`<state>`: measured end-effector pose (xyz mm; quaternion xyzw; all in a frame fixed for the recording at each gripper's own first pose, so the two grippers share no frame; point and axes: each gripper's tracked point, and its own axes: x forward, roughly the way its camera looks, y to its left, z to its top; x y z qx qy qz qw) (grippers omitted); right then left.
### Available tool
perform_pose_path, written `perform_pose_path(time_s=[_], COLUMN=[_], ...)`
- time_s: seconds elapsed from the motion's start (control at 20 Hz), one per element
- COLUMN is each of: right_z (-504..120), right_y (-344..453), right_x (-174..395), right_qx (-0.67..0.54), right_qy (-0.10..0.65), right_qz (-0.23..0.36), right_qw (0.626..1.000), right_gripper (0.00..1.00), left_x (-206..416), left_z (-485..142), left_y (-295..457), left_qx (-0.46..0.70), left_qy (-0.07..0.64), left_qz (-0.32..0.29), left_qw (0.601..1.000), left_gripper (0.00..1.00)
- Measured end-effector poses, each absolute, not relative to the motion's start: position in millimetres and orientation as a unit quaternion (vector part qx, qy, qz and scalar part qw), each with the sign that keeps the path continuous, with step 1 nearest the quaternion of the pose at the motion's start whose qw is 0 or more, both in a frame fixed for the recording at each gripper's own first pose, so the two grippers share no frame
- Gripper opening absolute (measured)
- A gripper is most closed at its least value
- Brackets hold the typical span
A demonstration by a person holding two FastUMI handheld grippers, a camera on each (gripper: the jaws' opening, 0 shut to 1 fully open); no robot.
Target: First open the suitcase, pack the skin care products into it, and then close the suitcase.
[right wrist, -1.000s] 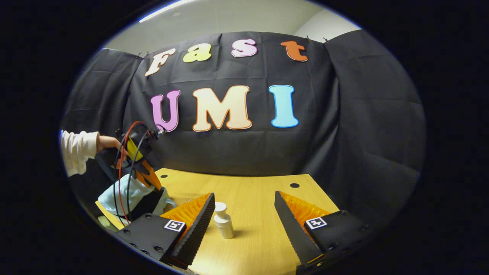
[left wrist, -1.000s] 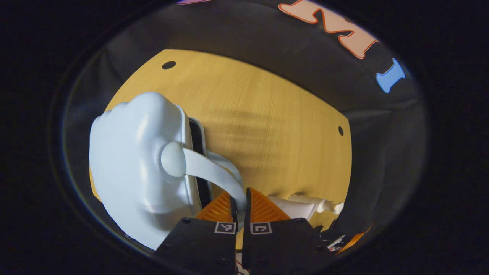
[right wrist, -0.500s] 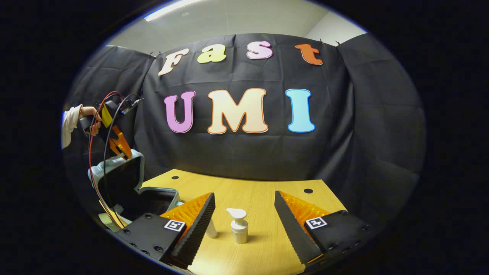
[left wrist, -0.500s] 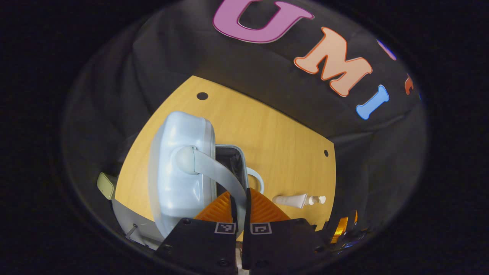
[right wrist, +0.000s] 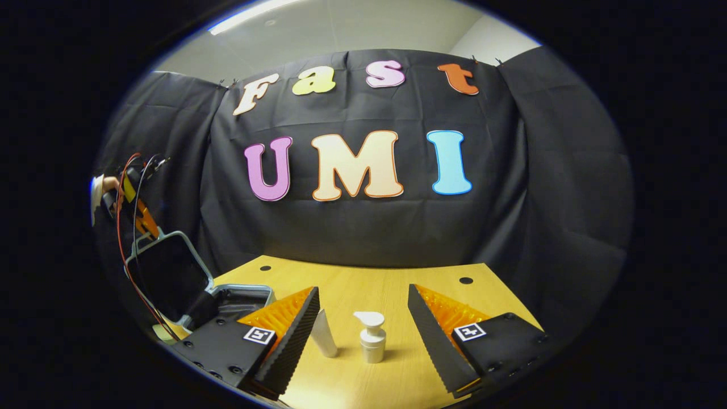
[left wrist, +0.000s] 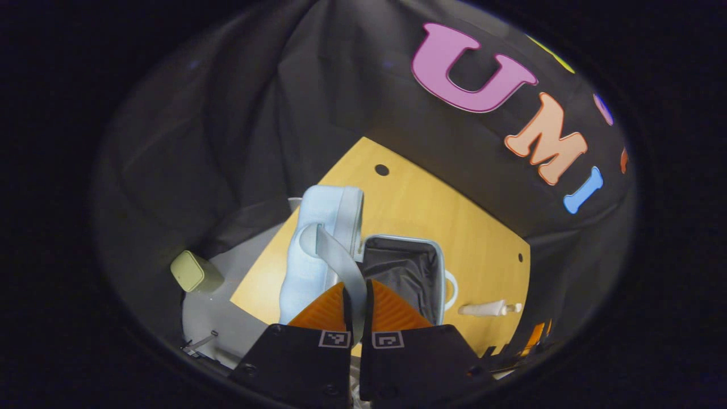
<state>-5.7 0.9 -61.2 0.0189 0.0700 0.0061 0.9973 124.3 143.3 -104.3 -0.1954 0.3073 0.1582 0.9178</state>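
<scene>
Booth: black cloth wall behind a wooden worktop (right wrist: 397, 295); we see a pale floor past its edge in the left gripper view.
Suitcase: the pale blue suitcase (left wrist: 397, 272) lies at the worktop's 9 o'clock end in the right gripper view, its dark-lined base open and its lid (left wrist: 318, 244) raised near upright.
Left tool: our left tool (left wrist: 356, 301) has its fingers closed narrow on the lid's handle strap (left wrist: 341, 261), which runs up toward 11 o'clock from the tips.
Right tool: our right tool (right wrist: 363, 324) stands wide open, gripping nothing.
Pump bottle: the white pump bottle (right wrist: 372, 338) stands upright between the right tool's fingers, at 12 o'clock, touching neither.
Tube: a white tube (right wrist: 325, 341) stands just beside the right tool's left finger, at 10 o'clock of the bottle.
Risk: we judge the lid could drop back shut if the strap slips out, since only a thin strap is pinched.
Risk two: closing the right tool carelessly could tip the bottle or knock the tube over.
</scene>
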Motion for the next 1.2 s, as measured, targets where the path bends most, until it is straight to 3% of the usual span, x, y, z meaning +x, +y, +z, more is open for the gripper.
perform_pose_path(time_s=[0.3,0.65,1.2], right_z=[-61.7,-58.4,-63.5], right_y=[4.1,5.1,6.2], right_x=[-5.3,-4.4,-1.7], right_qx=[0.011,0.001,0.050], right_qy=[0.074,0.071,0.085], right_qz=[-0.011,-0.034,-0.056], right_qw=[0.997,0.997,0.994], right_gripper=[0.98,0.96,0.98], left_x=[122.5,103.6,136.4], left_z=[-121.4,-172.3,-282.5], left_y=[167.3,224.5,226.9], left_qx=[-0.222,-0.178,-0.217], left_qy=[0.301,0.332,0.385], left_qz=[0.185,0.232,0.200], left_qw=[0.909,0.897,0.874], left_gripper=[0.00,0.00,0.00])
